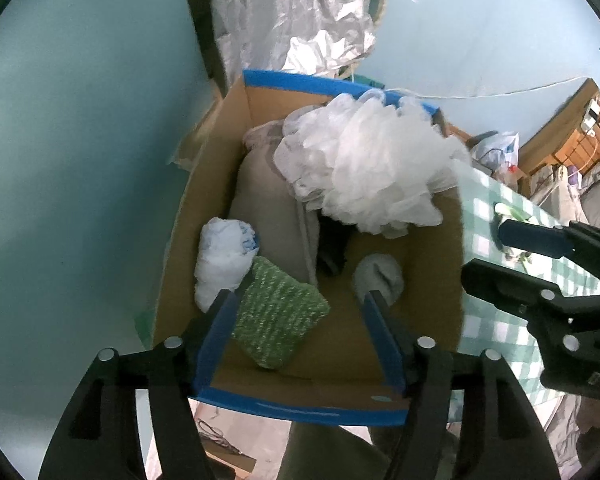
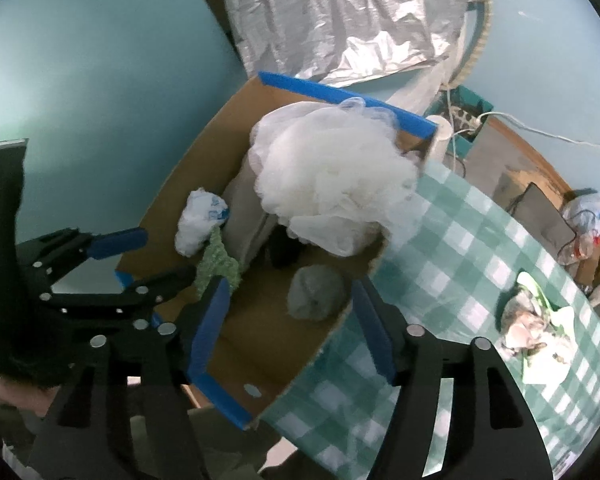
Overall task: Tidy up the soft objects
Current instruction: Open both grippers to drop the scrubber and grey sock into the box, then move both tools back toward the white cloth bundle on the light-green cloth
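A cardboard box (image 1: 204, 216) with blue taped rims (image 2: 220, 396) holds soft things: a big white mesh pouf (image 1: 364, 168) (image 2: 328, 184), a green knitted pad (image 1: 278, 316) (image 2: 216, 266), a white crumpled bag (image 1: 224, 260) (image 2: 200, 222), a grey ball (image 1: 380, 276) (image 2: 318, 292) and a grey cushion (image 1: 268, 216). My left gripper (image 1: 298, 300) hangs open over the box, empty. My right gripper (image 2: 290, 288) is open and empty above the box's near corner. Each gripper shows in the other's view: the right one in the left wrist view (image 1: 496, 248), the left one in the right wrist view (image 2: 160, 256).
A table with a green checked cloth (image 2: 460, 240) stands right of the box, with a small patterned soft item on a white-green sheet (image 2: 536, 328). Silver foil sheeting (image 2: 340, 20) hangs behind. Plastic bags and clutter (image 2: 588, 216) lie at the far right.
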Action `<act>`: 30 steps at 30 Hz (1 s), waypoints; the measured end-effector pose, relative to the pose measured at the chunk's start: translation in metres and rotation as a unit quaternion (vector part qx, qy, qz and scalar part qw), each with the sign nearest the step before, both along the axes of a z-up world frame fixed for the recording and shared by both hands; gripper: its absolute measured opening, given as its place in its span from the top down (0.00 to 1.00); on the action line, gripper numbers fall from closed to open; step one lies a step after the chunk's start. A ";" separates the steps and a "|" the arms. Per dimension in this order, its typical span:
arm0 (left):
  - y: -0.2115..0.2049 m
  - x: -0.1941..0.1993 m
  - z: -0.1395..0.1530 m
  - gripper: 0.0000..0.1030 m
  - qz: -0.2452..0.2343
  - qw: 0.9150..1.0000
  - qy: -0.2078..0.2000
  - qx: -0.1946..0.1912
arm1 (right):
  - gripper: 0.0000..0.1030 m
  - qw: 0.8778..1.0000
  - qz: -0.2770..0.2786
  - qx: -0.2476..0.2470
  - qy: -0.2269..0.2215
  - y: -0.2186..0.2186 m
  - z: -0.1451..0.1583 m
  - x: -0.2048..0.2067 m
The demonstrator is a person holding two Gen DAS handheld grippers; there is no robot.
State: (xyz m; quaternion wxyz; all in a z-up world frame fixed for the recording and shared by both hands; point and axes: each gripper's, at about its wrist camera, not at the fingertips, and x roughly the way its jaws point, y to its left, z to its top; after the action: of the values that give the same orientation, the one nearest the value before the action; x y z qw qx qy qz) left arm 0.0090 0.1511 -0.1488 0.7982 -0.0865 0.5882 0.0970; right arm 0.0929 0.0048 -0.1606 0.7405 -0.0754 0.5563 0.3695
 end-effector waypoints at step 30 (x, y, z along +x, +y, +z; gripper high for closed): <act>-0.117 0.031 0.016 0.33 -0.106 0.994 -0.010 0.010 | 0.36 0.991 -0.131 -0.029 0.004 -0.171 -0.014 0.029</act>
State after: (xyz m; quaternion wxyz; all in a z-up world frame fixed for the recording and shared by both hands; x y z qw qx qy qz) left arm 0.0400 0.0338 -0.1325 0.8107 -0.0170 0.5850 0.0166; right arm 0.1219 -0.1657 -0.1743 0.7778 -0.0220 0.5747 0.2535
